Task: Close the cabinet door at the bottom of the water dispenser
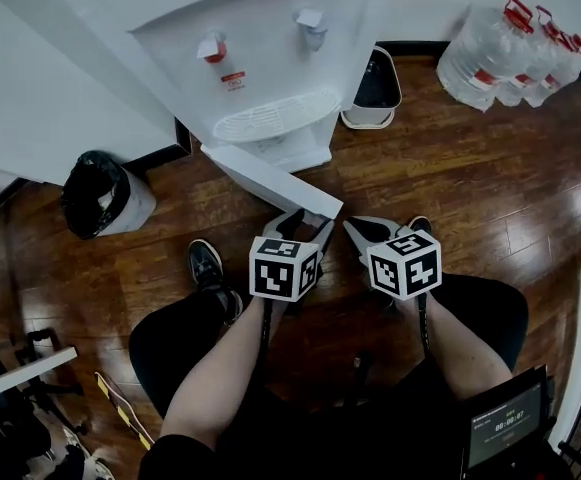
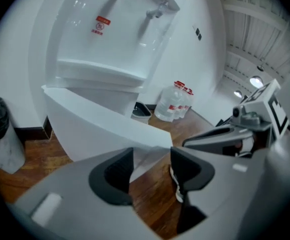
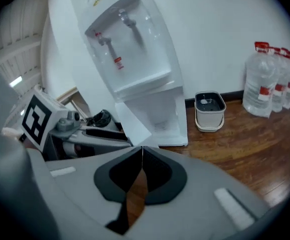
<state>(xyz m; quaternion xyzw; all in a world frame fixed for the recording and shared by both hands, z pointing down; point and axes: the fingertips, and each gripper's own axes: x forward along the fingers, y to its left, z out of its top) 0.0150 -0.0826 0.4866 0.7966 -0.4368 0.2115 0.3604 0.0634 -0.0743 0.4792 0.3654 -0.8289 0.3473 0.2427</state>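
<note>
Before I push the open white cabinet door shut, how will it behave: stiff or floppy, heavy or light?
The cabinet door shows a flat, straight edge, so probably stiff. It looks thin, so likely light. It meets the water dispenser at one side, so it should swing there rather than slide.

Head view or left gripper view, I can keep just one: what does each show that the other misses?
Only the head view: the person's shoe, the screen. Only the left gripper view: ceiling lamps, the left gripper's inner pads, apart. Both: the water dispenser, its open cabinet door, the water bottles, the black bin.
</note>
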